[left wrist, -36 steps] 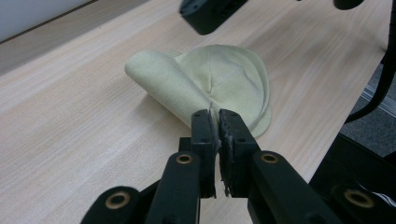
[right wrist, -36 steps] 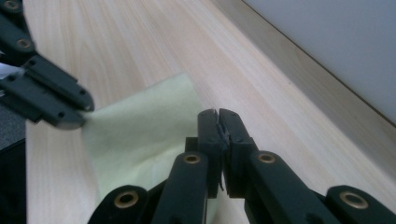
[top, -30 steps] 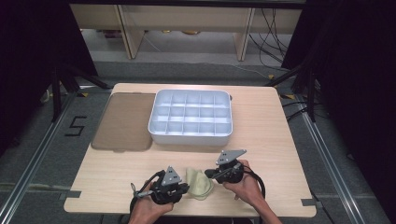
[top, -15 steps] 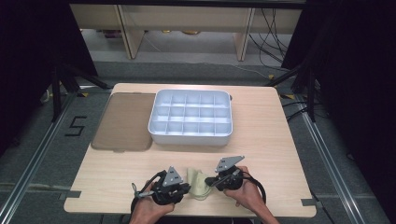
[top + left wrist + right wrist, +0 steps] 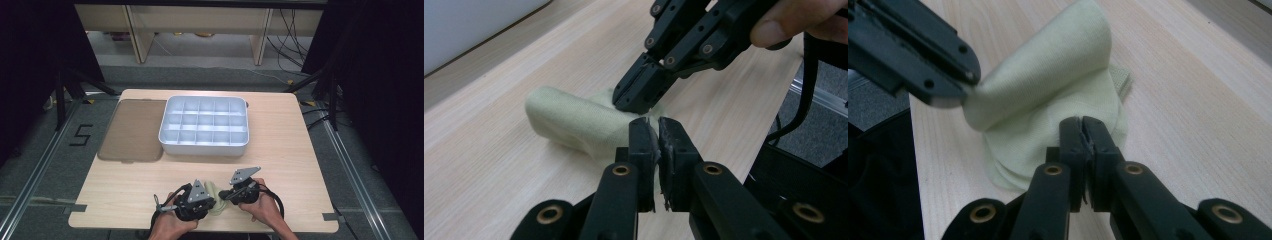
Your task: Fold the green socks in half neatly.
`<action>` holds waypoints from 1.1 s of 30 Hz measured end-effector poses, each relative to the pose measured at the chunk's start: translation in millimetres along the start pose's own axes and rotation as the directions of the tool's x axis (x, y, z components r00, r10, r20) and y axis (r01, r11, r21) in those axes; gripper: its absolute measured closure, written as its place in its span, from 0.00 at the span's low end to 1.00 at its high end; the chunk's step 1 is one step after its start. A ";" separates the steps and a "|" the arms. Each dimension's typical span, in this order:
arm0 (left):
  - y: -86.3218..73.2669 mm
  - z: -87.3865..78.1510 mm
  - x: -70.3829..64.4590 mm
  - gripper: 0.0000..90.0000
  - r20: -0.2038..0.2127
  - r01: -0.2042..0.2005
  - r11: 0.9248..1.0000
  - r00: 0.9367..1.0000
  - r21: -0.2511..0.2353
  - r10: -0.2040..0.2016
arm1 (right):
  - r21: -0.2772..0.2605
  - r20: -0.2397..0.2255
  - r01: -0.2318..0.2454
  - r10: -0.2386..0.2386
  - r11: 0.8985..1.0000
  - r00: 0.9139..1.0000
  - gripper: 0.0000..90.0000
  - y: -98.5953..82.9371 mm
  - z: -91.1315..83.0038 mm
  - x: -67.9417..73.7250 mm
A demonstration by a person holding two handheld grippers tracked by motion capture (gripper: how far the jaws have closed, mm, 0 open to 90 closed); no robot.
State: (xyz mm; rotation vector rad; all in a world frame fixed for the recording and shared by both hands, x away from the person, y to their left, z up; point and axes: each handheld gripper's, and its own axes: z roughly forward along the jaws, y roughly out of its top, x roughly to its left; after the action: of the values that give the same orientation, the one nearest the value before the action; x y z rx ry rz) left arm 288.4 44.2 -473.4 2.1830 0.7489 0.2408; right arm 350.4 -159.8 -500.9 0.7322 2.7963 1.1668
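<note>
High view: at the left, a brown lid (image 5: 132, 131) lies flat on the counter (image 5: 280, 165), touching the side of a white compartmented tray (image 5: 204, 126) at centre. At the near edge, the left tool (image 5: 212, 204) and the right tool (image 5: 223, 195) meet over a pale green cloth (image 5: 215, 192). Compared with one second ago, the right hand (image 5: 260, 210) has drawn closer to the left hand (image 5: 172, 225), so the cloth is now bunched between them. Left gripper view: the left tool (image 5: 658, 131) has its jaws pressed together on the cloth's near edge (image 5: 574, 120), with the right tool (image 5: 634, 100) pinching the far side. Right gripper view: the right tool (image 5: 1082, 130) is clamped on a lower layer of cloth (image 5: 1058, 85); the left tool (image 5: 968, 85) lifts an upper layer. Judged from this, a fold or roll is under way and no compartment is filled yet.
</note>
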 end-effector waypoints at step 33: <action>-3.1 33.6 -11.0 0.93 0.022 -0.070 0.996 0.997 0.057 0.069 | -0.132 -0.015 -0.051 0.049 0.990 0.999 0.97 18.3 -25.3 0.2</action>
State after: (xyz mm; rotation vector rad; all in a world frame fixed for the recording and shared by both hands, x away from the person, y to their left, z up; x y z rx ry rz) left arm 291.7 18.0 -497.3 2.2655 0.6772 0.2353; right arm 352.8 -165.4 -470.3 0.7907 2.6921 1.3538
